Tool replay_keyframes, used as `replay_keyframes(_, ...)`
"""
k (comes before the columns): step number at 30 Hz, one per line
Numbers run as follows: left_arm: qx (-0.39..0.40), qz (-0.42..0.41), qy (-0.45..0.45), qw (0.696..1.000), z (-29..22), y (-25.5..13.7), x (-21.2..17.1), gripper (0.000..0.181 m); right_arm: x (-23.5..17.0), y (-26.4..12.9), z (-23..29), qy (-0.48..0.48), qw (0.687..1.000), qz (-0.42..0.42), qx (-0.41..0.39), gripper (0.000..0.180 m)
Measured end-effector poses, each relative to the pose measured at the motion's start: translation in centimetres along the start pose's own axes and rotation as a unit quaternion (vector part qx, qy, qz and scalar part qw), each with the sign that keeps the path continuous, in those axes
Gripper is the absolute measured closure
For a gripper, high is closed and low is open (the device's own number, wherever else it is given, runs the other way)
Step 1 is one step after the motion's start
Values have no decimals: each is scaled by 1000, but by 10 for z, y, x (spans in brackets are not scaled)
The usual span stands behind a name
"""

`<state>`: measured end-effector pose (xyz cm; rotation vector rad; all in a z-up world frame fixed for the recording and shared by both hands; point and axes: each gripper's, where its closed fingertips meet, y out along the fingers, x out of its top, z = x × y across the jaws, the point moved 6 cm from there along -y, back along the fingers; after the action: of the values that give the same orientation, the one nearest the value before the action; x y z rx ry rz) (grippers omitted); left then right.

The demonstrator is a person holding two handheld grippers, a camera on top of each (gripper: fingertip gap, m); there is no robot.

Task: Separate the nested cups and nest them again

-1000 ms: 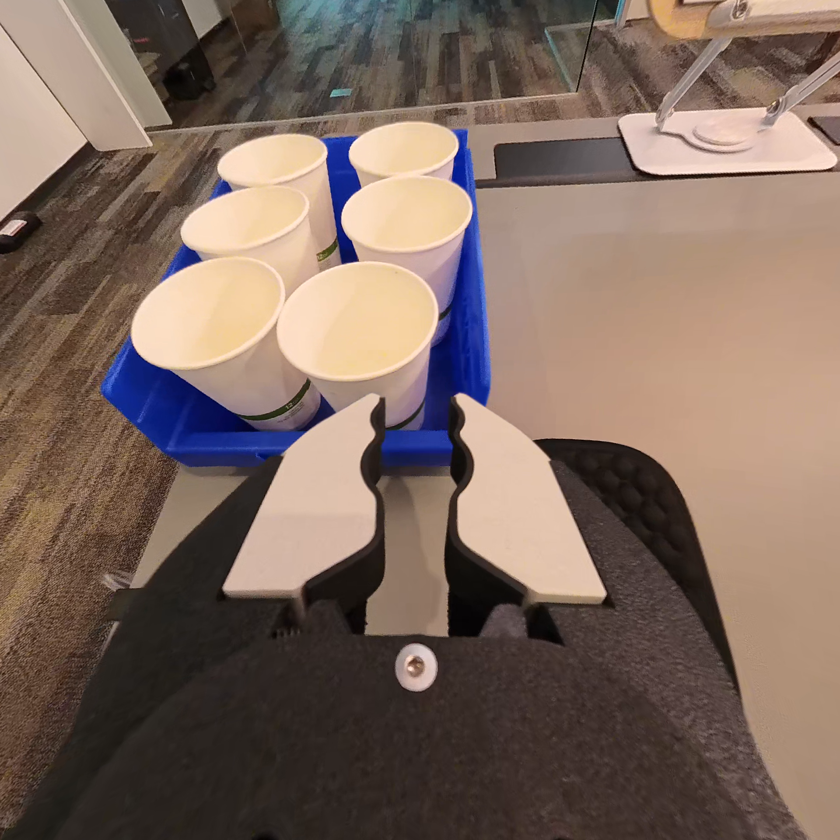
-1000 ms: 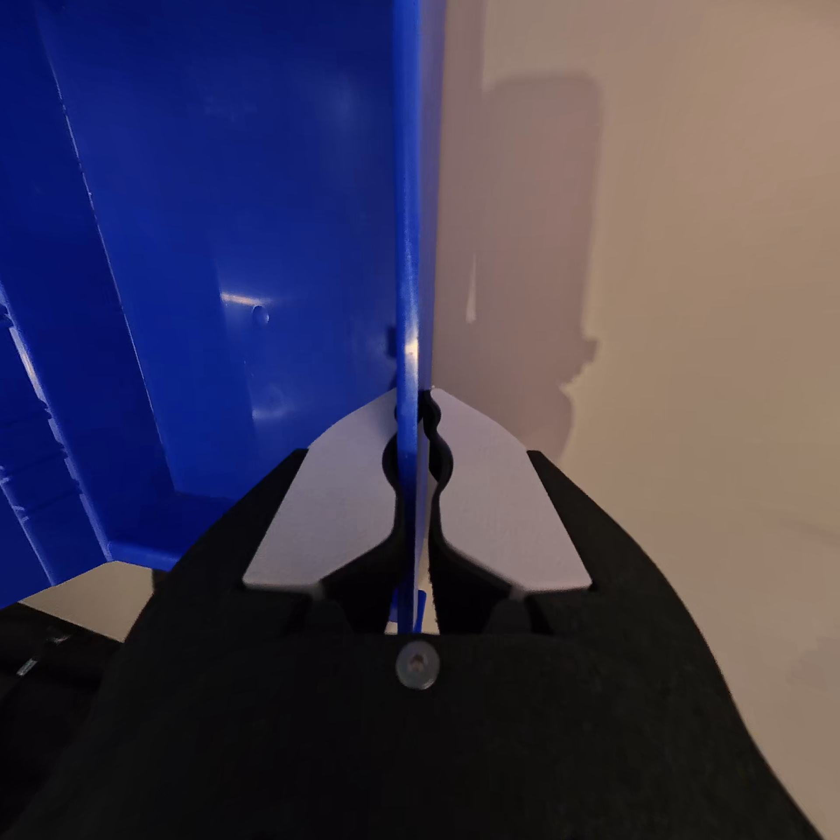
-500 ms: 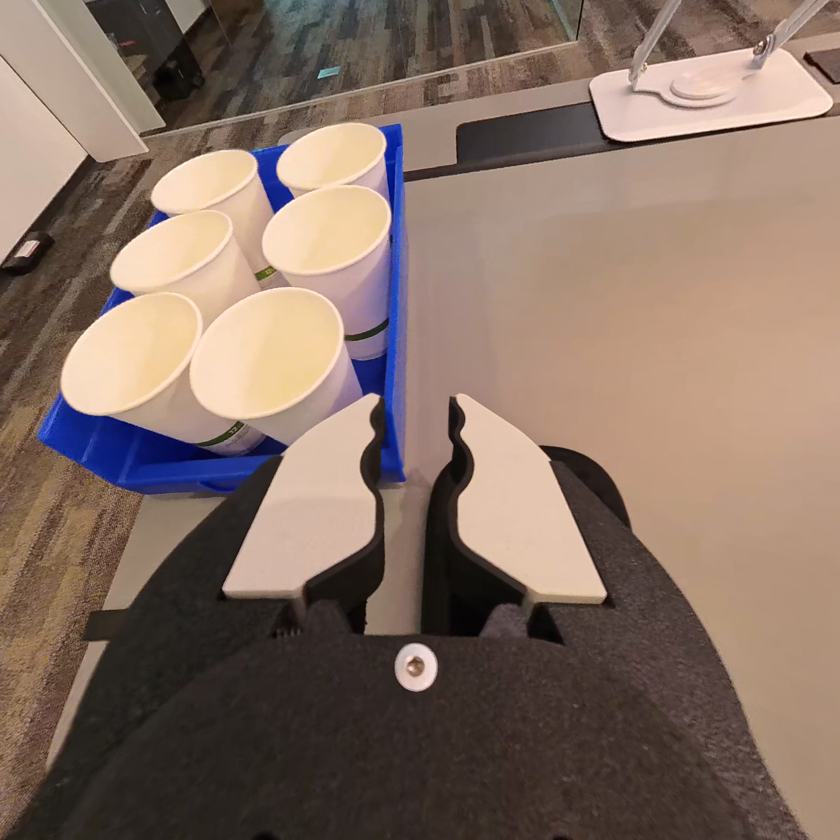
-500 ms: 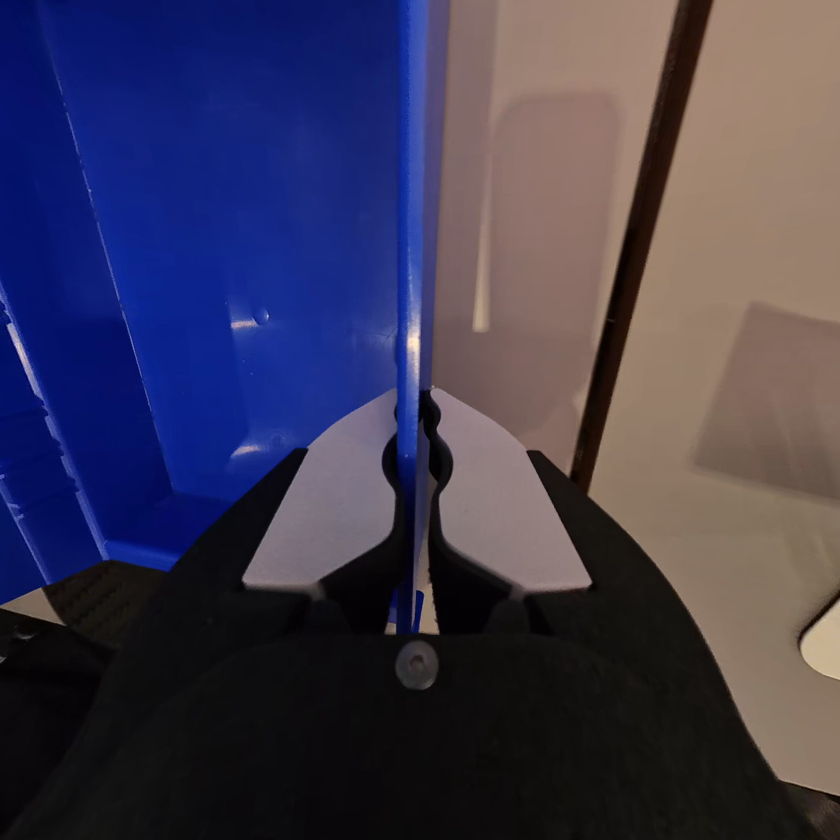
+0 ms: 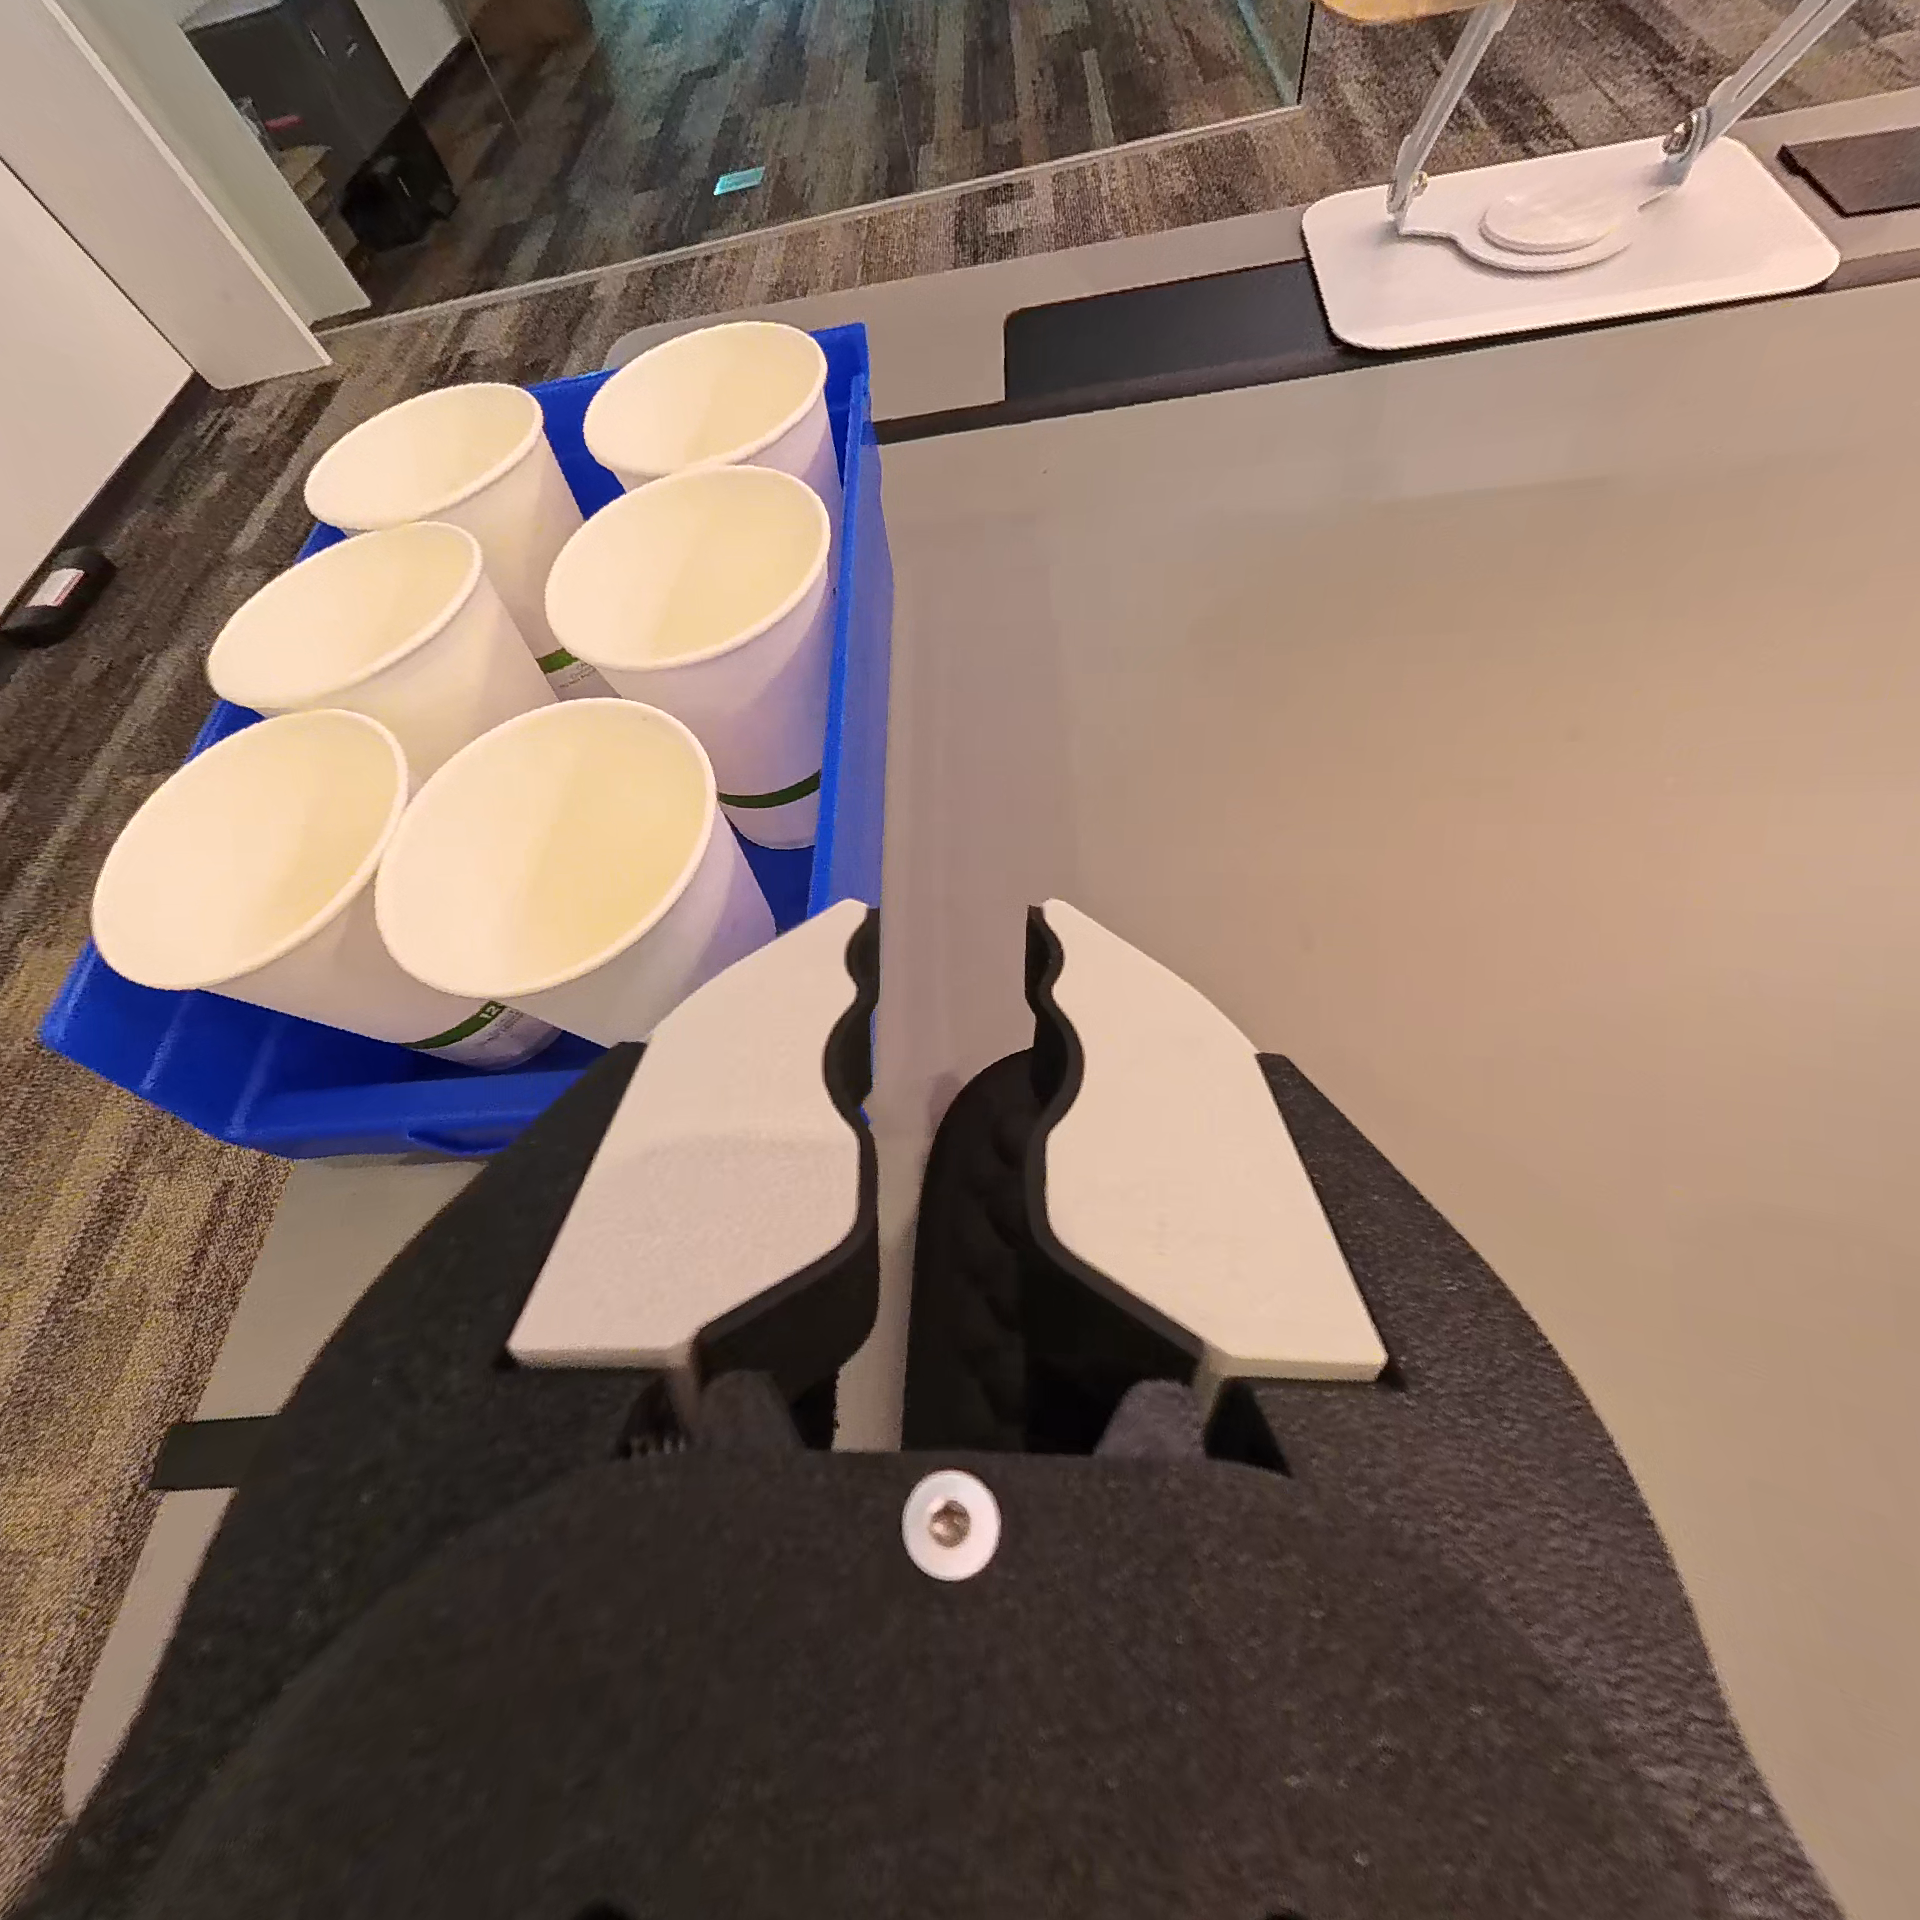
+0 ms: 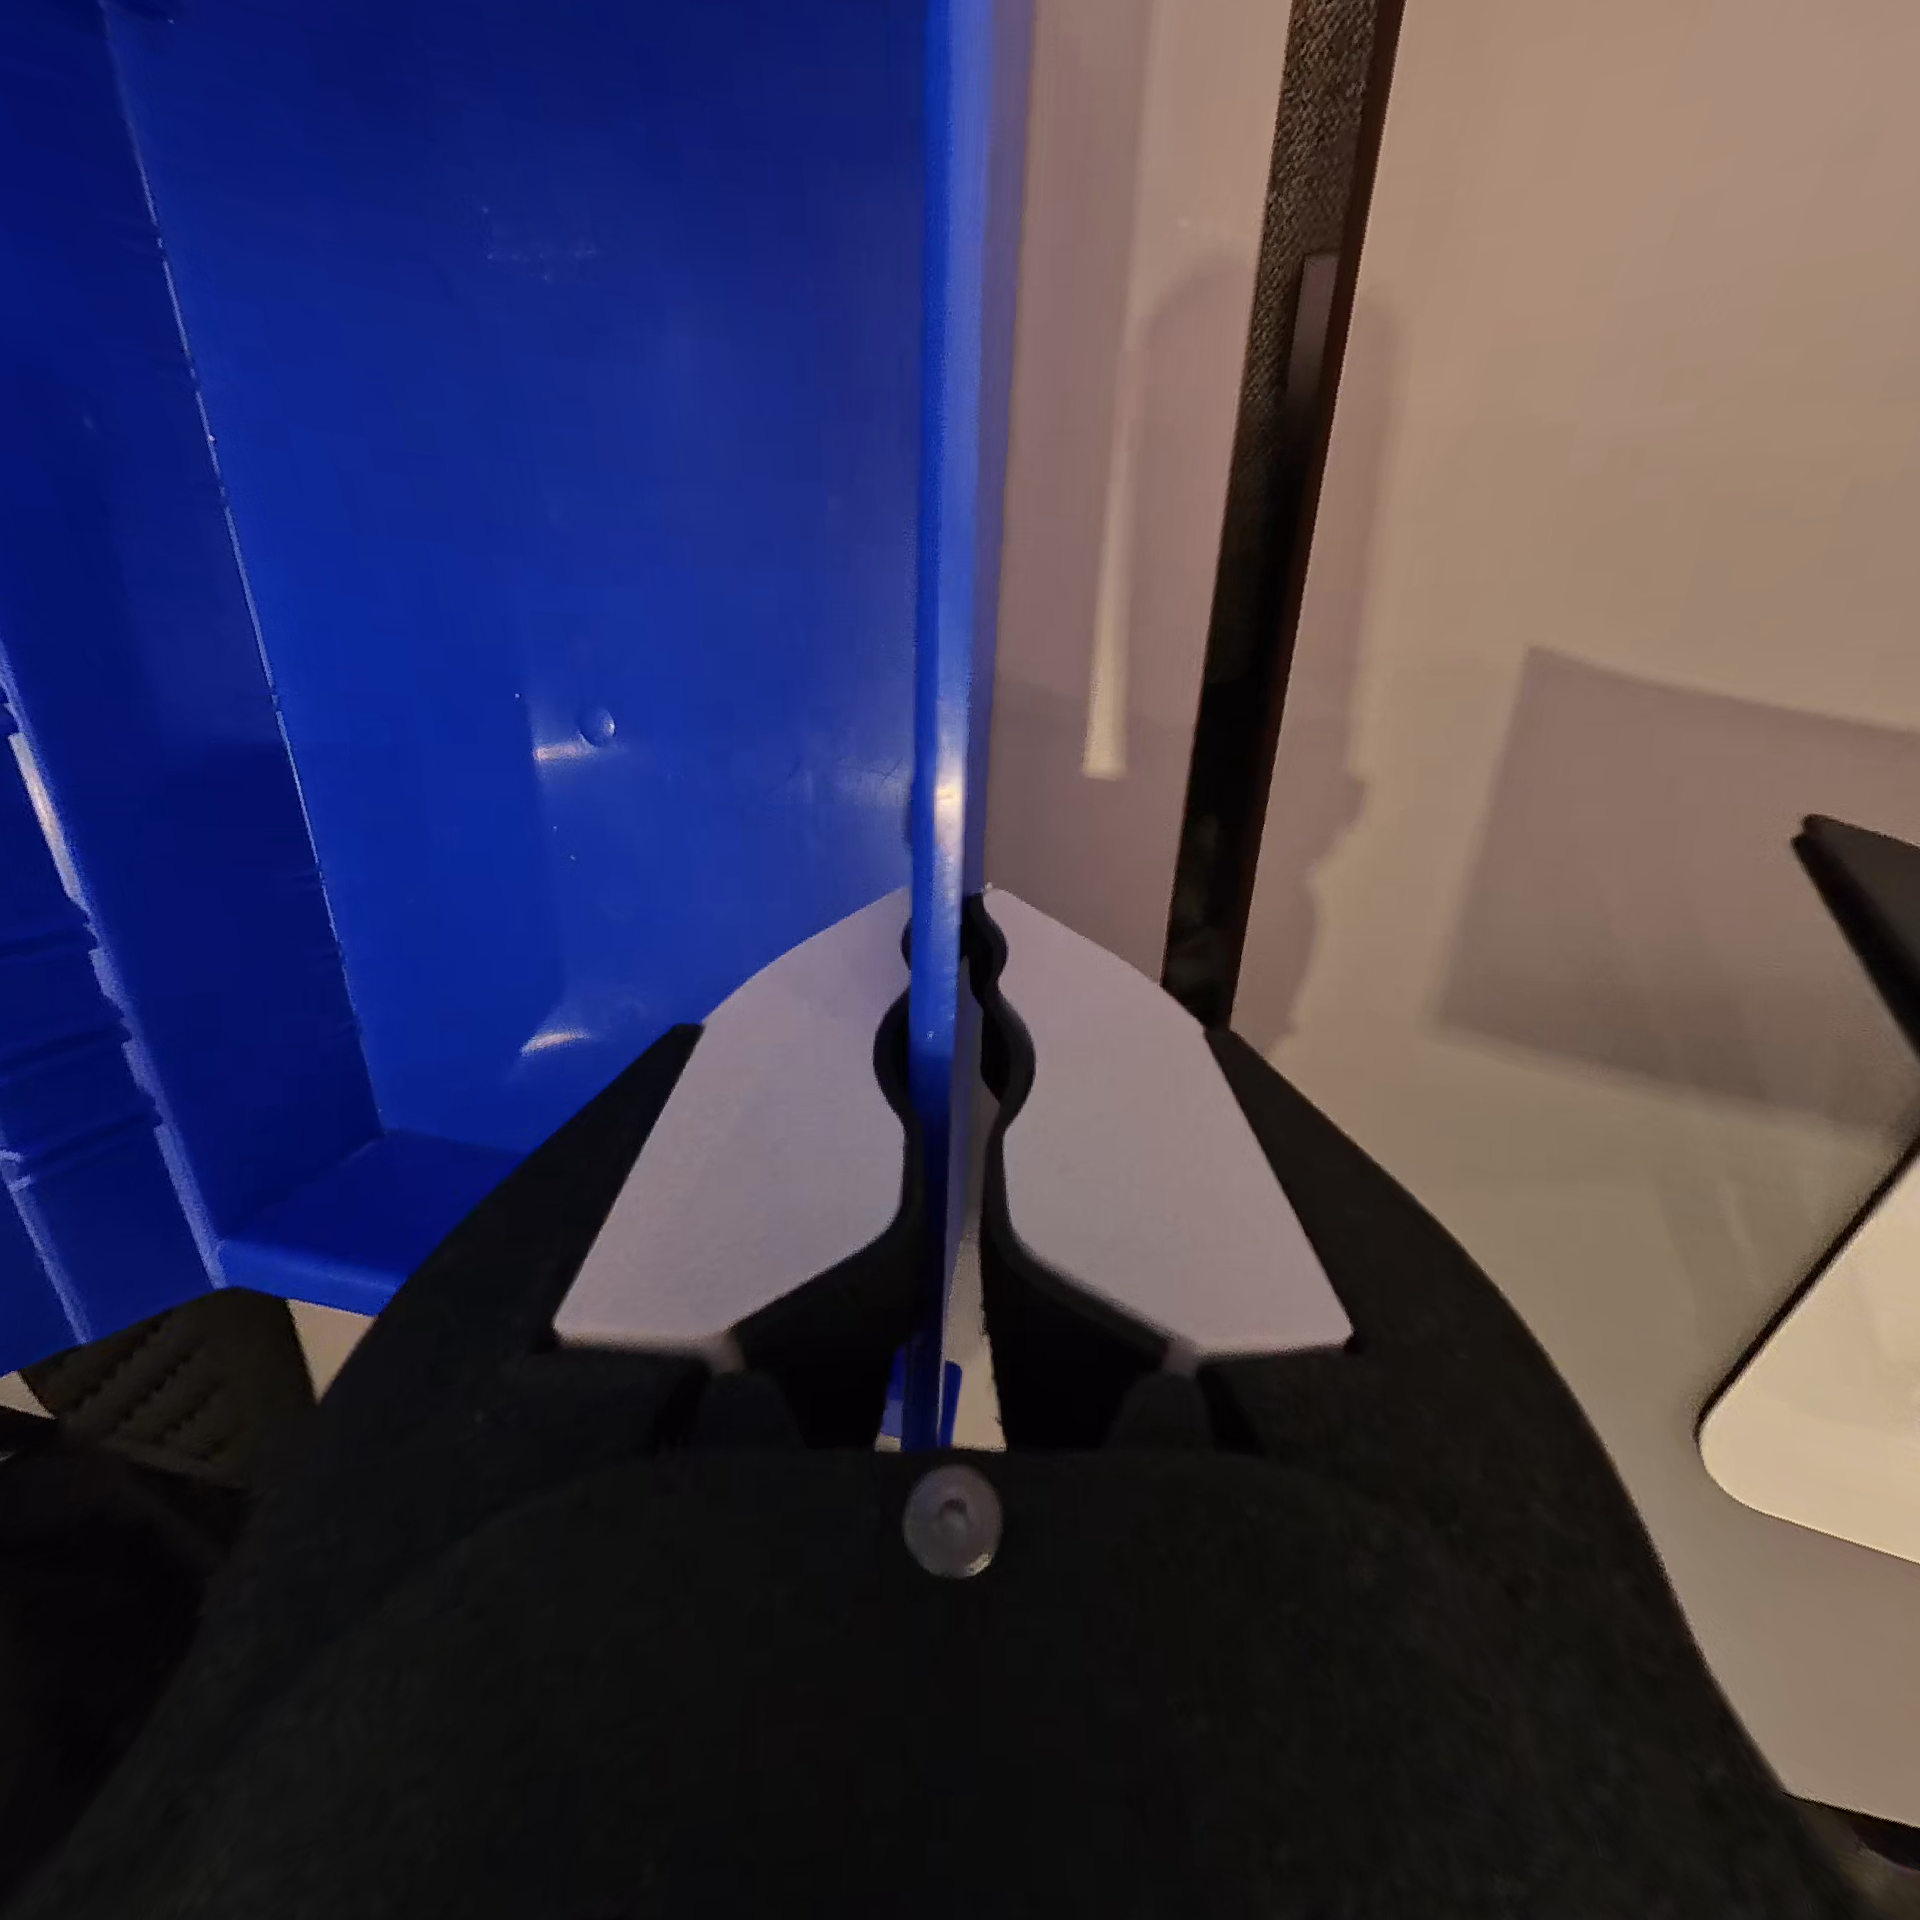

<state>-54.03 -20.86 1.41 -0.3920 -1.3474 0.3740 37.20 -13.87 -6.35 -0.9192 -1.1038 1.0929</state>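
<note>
Grey desk [image 5: 1455,831], carpet beyond its left edge. Blue tray [image 5: 868,623] of six separated cups [image 5: 686,582], now farther left than a second ago, overhanging the desk's left edge. Right gripper [image 6: 943,914] still clamped on the tray wall; left gripper [image 5: 951,920] apart, empty. Likely repositioning before re-nesting.
</note>
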Motion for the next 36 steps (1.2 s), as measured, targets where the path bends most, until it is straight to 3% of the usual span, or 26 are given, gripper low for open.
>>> replay_keyframes(3, -5, -3, -4, 1000, -3, 2, 0, 153, 0, 0, 1, -24, 999, -5, -21, 174)
replay_keyframes(10, -32, -17, 2, 999, -15, 5, 8, 140, 13, -27, 4, -71, 982, -72, -161, 140)
replay_keyframes(13, -80, -62, 18, 995, -27, 2, 17, 131, 24, -63, 21, -111, 950, -132, -259, 135)
replay_keyframes(16, -138, -114, 10, 984, -41, -2, 29, 127, 37, -103, 66, -158, 909, -246, -297, 133)
replay_keyframes(19, -199, -144, -14, 969, -54, -1, 40, 116, 40, -126, 128, -210, 880, -358, -232, 134)
replay_keyframes(25, -216, -184, -15, 959, -63, 10, 57, 88, 39, -122, 245, -256, 845, -469, 29, 105)
replay_keyframes(26, -219, -200, -15, 955, -64, 9, 60, 88, 39, -120, 262, -256, 834, -484, 64, 98)
replay_keyframes(29, -232, -237, -18, 943, -65, 2, 65, 89, 37, -119, 311, -279, 778, -544, 144, 100)
replay_keyframes(33, -213, -249, -7, 945, -52, -5, 63, 94, 28, -126, 368, -332, 698, -593, 225, 151)
replay_keyframes(36, -191, -232, -9, 954, -36, -11, 57, 101, 34, -132, 399, -343, 671, -601, 268, 157)
